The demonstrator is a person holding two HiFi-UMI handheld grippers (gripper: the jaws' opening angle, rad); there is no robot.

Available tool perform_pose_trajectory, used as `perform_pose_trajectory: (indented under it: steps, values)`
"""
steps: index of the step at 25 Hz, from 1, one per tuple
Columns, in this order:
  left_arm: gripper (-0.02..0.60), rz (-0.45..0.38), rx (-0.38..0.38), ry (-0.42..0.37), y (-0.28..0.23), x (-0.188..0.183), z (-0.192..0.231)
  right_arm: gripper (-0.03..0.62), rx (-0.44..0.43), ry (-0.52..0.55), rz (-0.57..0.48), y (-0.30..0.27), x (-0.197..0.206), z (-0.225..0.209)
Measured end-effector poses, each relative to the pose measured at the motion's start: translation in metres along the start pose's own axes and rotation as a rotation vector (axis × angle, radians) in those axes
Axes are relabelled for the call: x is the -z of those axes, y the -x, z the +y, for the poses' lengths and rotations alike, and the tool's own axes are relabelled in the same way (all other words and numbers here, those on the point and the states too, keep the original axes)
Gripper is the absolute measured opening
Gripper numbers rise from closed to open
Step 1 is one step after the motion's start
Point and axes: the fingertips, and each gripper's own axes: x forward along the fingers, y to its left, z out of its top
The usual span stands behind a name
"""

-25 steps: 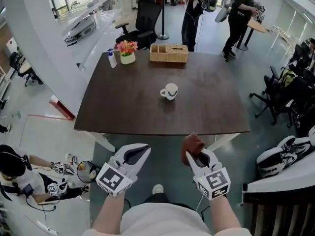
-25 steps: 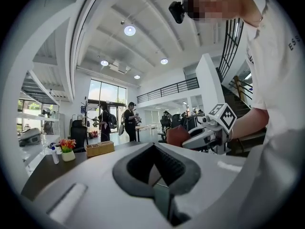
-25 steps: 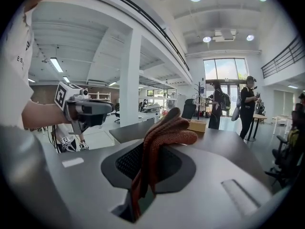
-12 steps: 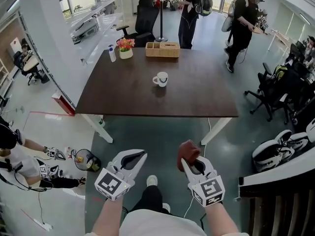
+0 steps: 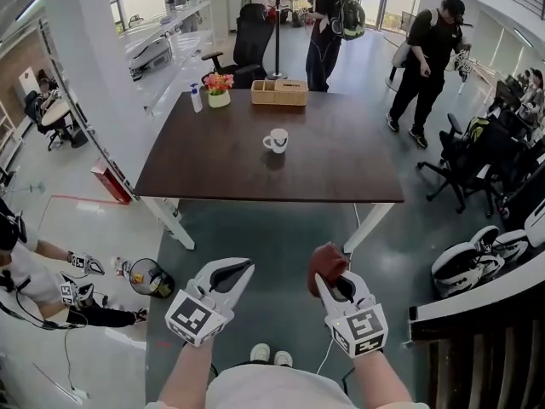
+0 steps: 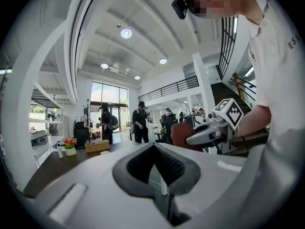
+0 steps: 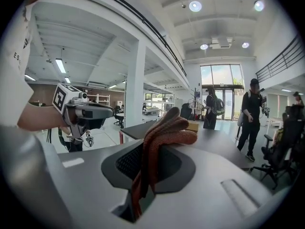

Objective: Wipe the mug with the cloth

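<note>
We stand back from the bench (image 5: 341,160), both tongs held low in front of us over the grey floor, well short of its near edge. The left tongs (image 5: 241,268) are pressed together with nothing between them; their own view shows the dark pads meeting at the tip (image 6: 153,149). The right tongs (image 5: 334,281) pinch the cloth (image 5: 326,261), a rust-brown knit bunched into a lump that sticks up past the tips. In the right gripper view the cloth (image 7: 167,128) runs down the slit between the pads and folds over to the right at the top.

The mug (image 5: 276,141) is white, upright and alone near the middle of the dark bench, handle to the left, well apart from both tongs. At the far edge stand a wicker basket (image 5: 278,92), a small pot of flowers (image 5: 219,88) and a bottle (image 5: 196,99) just left of the pot.

Beyond the bench a black chair (image 5: 247,41) stands at the far left corner, and two people in dark clothes (image 5: 328,24) (image 5: 430,49) stand on the floor.
</note>
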Motion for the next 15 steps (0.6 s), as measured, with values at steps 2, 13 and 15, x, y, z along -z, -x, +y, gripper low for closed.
perform_pose_trajectory:
  steps: [2, 13, 15]
  values:
    - [0.000, 0.002, -0.005, -0.002, 0.004, -0.003, 0.004, 0.075, -0.006, 0.000, -0.002, -0.004, -0.003, 0.003]
    - [0.000, -0.001, -0.014, 0.006, 0.009, 0.002, 0.020, 0.075, -0.009, -0.011, -0.014, -0.015, -0.014, 0.006]
    - [0.000, -0.007, -0.019, 0.005, 0.010, 0.000, 0.025, 0.075, -0.008, 0.003, -0.012, -0.018, -0.015, 0.006]
